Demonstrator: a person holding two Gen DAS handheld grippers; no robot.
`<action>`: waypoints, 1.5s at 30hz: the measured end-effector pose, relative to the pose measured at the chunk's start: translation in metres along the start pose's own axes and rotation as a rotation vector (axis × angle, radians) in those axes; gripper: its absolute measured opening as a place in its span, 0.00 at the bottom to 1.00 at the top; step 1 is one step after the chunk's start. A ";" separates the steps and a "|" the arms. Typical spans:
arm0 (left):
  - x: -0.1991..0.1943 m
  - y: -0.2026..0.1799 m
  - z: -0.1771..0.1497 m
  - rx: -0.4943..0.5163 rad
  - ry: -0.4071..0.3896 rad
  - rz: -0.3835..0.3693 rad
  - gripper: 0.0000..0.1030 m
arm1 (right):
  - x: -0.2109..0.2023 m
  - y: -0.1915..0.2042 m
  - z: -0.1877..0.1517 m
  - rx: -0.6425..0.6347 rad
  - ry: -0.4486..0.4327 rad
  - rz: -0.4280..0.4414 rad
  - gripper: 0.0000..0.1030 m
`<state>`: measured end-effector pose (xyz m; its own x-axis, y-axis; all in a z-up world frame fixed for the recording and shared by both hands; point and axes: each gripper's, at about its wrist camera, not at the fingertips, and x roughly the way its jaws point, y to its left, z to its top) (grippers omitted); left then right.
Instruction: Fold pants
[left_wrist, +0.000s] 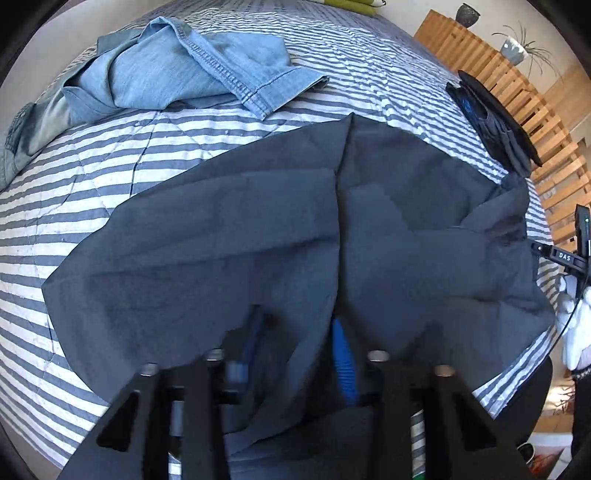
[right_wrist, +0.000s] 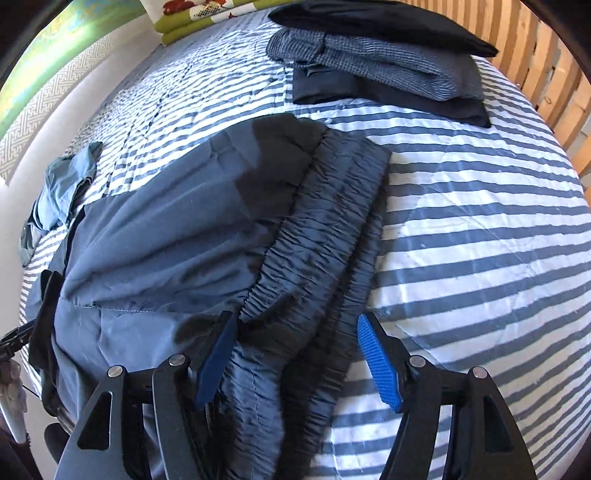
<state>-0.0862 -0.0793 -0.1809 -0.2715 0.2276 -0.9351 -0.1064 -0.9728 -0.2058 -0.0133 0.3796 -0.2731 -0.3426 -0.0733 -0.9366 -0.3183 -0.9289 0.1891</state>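
1. Dark blue-grey pants (left_wrist: 295, 229) lie spread over a blue-and-white striped quilt (left_wrist: 110, 155), filling the centre and lower half of the left wrist view. A centre seam runs from upper middle down toward the fingers.
2. Left gripper (left_wrist: 295, 354), bottom centre: blurred; the blue pads (left_wrist: 343, 365) stand close together with a fold of the pants' cloth draped over and between them. Whether they pinch the cloth I cannot tell.
3. Right gripper (right_wrist: 295, 362), bottom centre of the right wrist view: jaws spread wide, released. The gathered elastic waistband (right_wrist: 314, 240) lies between the two blue pads (right_wrist: 380, 365); the left pad sits against the cloth, the right pad is clear of it, over the quilt.
4. Waistband runs diagonally from upper middle to lower centre of the right view; the smooth cloth of the pants lies left of it.
5. Light blue denim garment (left_wrist: 177, 70), crumpled, upper left of the left view, apart from the pants.
6. Stack of folded dark clothes (right_wrist: 380, 62), top right of the right view, on the quilt.
7. Wooden slatted headboard (left_wrist: 517, 92) along the right edge of the left view.
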 end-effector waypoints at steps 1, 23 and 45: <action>0.001 0.006 0.001 -0.023 0.001 -0.003 0.07 | 0.001 0.002 0.000 -0.001 -0.001 -0.003 0.63; -0.135 0.174 0.098 -0.316 -0.265 0.303 0.42 | -0.062 -0.036 -0.022 -0.087 -0.077 -0.242 0.04; -0.024 -0.037 -0.074 0.282 0.034 0.106 0.14 | -0.051 0.099 -0.124 -0.515 -0.015 -0.023 0.58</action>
<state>-0.0045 -0.0517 -0.1723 -0.2633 0.1195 -0.9573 -0.3423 -0.9393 -0.0231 0.0819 0.2462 -0.2425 -0.3545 -0.0489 -0.9338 0.1492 -0.9888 -0.0048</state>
